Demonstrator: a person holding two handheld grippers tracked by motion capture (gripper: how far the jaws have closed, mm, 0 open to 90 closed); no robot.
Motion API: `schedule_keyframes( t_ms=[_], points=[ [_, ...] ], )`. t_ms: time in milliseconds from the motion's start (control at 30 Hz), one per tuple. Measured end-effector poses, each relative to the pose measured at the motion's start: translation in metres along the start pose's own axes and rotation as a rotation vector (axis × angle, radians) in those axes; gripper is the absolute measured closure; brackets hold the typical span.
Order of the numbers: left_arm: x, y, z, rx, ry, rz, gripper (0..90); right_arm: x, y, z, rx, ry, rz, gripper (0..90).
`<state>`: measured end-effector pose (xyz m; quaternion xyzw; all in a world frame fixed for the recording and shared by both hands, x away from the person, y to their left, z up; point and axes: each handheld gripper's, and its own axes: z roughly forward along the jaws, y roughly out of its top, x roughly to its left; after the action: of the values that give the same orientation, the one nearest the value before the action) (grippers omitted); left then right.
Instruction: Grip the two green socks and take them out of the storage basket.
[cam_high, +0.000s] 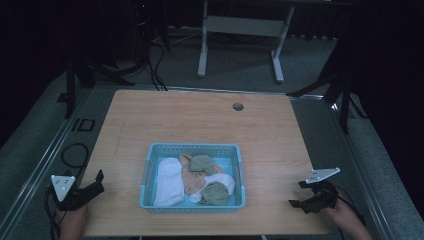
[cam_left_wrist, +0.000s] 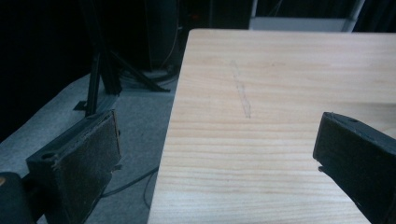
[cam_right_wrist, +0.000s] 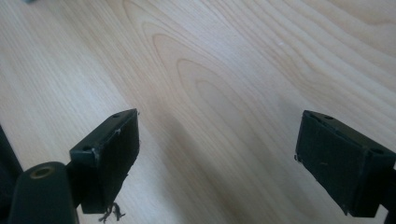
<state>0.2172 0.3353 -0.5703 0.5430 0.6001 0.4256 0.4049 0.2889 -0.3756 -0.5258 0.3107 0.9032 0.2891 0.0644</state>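
Holding both tools low at the near table (cam_high: 200, 120) corners | left gripper (cam_high: 95, 182) jaws apart, over the edge | right gripper (cam_high: 300, 195) jaws apart, empty | blue basket (cam_high: 192, 148) of socks (cam_high: 169, 182) sits between | my forearms cut off, sock count unclear

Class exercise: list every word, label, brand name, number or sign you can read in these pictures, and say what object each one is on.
There are none to read.
Blue basket: no label or lettering shows.
Socks in it: no print or brand shows.
Wooden table: grain, a faint scratch and a round hole, no text.
Left gripper and right gripper: jaws and grey plates are unmarked.
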Motion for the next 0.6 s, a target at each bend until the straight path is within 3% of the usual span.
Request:
schedule_keyframes(
  t_ms=[133, 200, 233, 333, 400, 433, 600],
  points=[
    [0.0, 0.0, 0.0, 0.002, -0.005, 0.001, 0.4, 0.001, 0.005, -0.007, 0.029, 0.012, -0.01, 13.8],
    [-0.001, 0.0, 0.0, 0.004, 0.007, 0.011, 0.4, 0.003, 0.008, -0.011, 0.054, -0.013, -0.031, 13.9],
    [-0.002, 0.0, 0.0, 0.004, -0.005, 0.025, 0.4, 0.003, 0.01, -0.014, 0.072, 0.028, -0.024, 13.8],
    [-0.002, 0.0, 0.001, 0.01, -0.003, 0.024, 0.4, 0.005, 0.013, -0.016, 0.088, 0.033, -0.038, 13.9],
    [0.0, 0.0, 0.0, 0.005, 0.003, 0.007, 0.3, 0.008, 0.017, -0.016, 0.109, 0.006, -0.056, 14.3],
    [0.0, 0.0, 0.0, 0.009, -0.008, 0.009, 0.4, 0.011, 0.021, -0.015, 0.141, 0.049, -0.065, 14.2],
    [0.0, 0.0, 0.0, 0.011, -0.01, 0.012, 0.4, 0.019, 0.031, -0.013, 0.19, 0.045, -0.104, 14.0]
  ],
)
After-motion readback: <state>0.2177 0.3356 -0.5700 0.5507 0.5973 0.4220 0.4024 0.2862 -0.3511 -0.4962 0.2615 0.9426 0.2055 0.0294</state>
